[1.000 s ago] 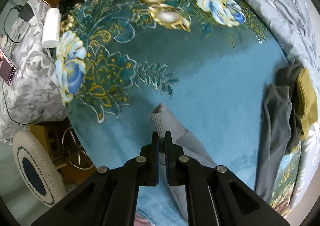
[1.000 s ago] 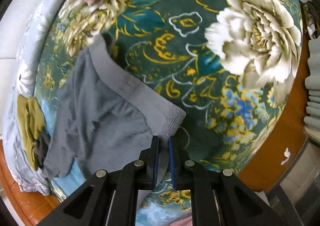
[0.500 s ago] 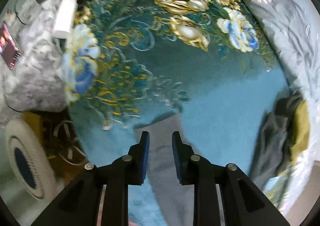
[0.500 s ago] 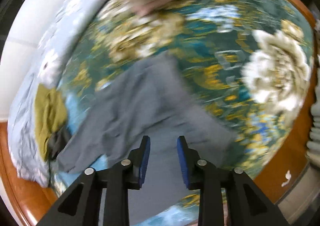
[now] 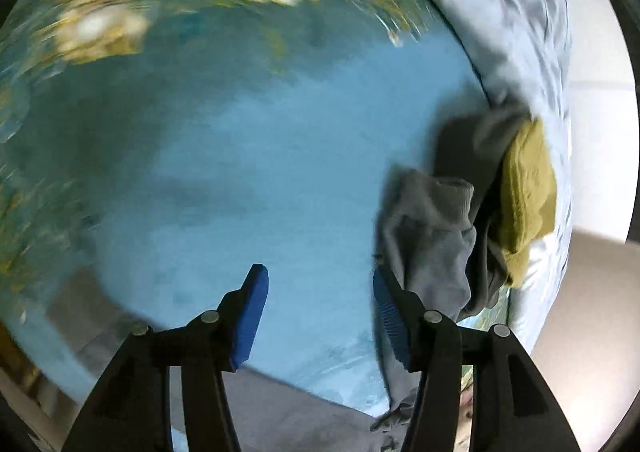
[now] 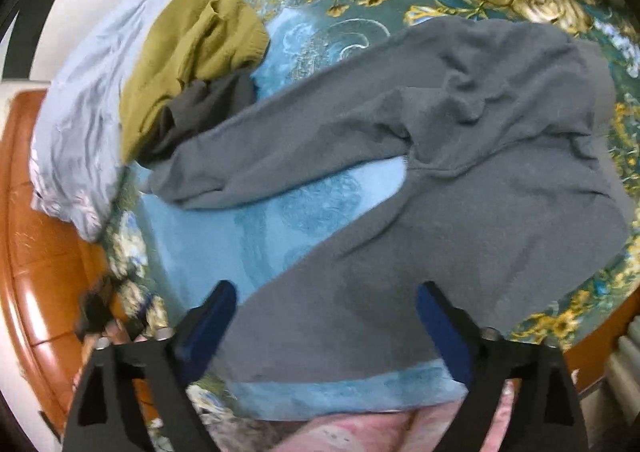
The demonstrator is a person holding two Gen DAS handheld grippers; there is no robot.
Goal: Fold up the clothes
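Grey trousers (image 6: 460, 172) lie spread flat on the blue floral blanket (image 6: 248, 236), legs reaching toward the left of the right wrist view. My right gripper (image 6: 328, 328) hovers over one trouser leg. Its jaws are opening wide and the pads press on nothing. In the blurred left wrist view, my left gripper (image 5: 320, 312) is over bare blue blanket (image 5: 240, 156). Its jaws are opening with nothing between them. A ribbed grey trouser cuff (image 5: 432, 232) lies just right of its right finger.
An olive garment (image 6: 192, 48) and a dark grey one (image 6: 208, 104) are heaped by the pale floral quilt (image 6: 80, 100); the olive garment (image 5: 528, 196) also shows in the left wrist view. The wooden bed frame (image 6: 36, 252) runs along the left. Pink cloth (image 6: 360, 428) lies at the bottom edge.
Both grippers were shut on grey trouser fabric; both have let go and spread their jaws. The trousers now lie flat. Both views have swung toward the clothes heap.
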